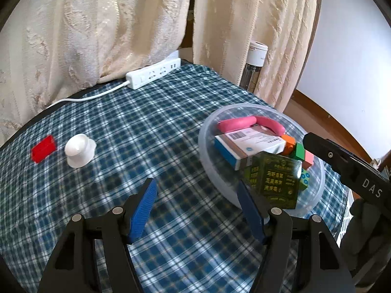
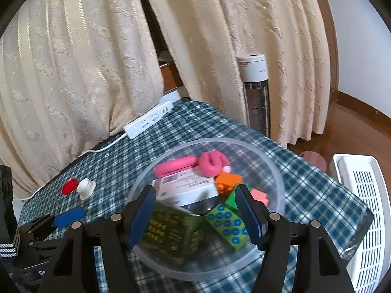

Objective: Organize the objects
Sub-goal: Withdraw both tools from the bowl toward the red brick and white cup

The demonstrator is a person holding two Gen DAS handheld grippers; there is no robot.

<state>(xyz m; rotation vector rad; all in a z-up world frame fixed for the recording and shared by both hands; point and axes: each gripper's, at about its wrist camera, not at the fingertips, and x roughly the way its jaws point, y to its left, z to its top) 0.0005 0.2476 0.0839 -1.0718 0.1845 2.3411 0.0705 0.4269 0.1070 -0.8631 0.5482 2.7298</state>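
A clear plastic bowl point(image 1: 207, 127) point(image 2: 268, 156) stands on the checked tablecloth. It holds a pink curved piece point(image 1: 244, 123), a white-and-blue box point(image 1: 249, 144), an orange block point(image 1: 289, 144), a green block point(image 1: 299, 152) and a dotted green block point(image 2: 227, 224). A dark green packet point(image 1: 273, 180) point(image 2: 171, 232), blurred, leans at the bowl's near side. My right gripper point(image 2: 195, 188) is open just above the bowl, its pads clear of the packet. My left gripper point(image 1: 195, 183) is open over bare cloth, left of the bowl. A red block point(image 1: 44, 149) and a white knob point(image 1: 79, 150) lie far left.
A white power strip point(image 1: 154, 73) with its cable lies at the table's back edge against cream curtains. A tower fan point(image 2: 255, 92) stands behind the table. A white slotted appliance point(image 2: 366, 207) sits on the floor beyond the table's right edge.
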